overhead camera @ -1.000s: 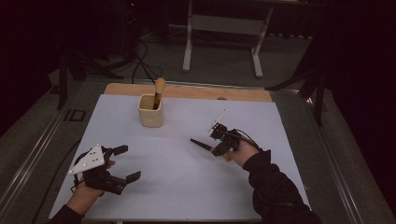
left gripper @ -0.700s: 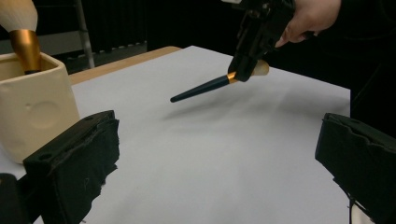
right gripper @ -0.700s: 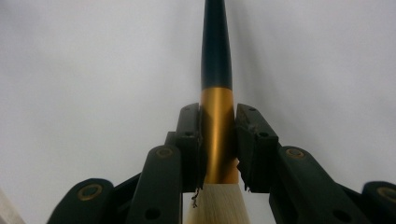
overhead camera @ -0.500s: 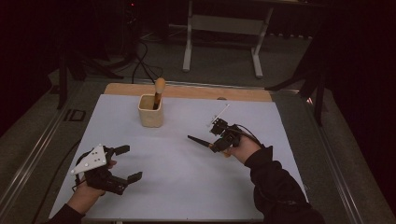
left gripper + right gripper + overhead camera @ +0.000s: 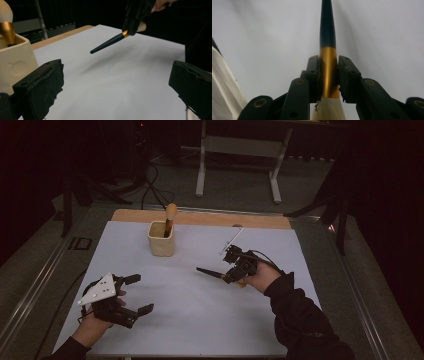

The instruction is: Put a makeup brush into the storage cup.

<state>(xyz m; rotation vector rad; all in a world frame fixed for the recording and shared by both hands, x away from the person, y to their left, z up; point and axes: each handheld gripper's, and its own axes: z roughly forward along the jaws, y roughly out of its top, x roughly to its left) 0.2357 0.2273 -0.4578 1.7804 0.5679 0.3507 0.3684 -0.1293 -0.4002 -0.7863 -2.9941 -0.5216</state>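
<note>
On the white sheet (image 5: 200,310) covering the table, two grippers and two brushes are showing, along with one cream cup (image 5: 161,240). At the near left, the left gripper (image 5: 134,295) is resting in the person's hand with its jaws standing wide apart and nothing lying between them; in the left gripper view each jaw is running off the edge of the picture. Farther back and left of centre, the cup is standing upright and is holding the first brush (image 5: 170,217), whose pale rounded head is pointing up while its handle is sinking out of sight inside the cup. To the right, the right gripper (image 5: 231,276) is clamping the second brush (image 5: 210,272) by its gold band, the dark handle pointing left and clear of the sheet. In the right gripper view that brush's pale bristles are passing out of the bottom of the picture. A thin white stick on top of the right gripper is proving hard to make out in the dim light.
</note>
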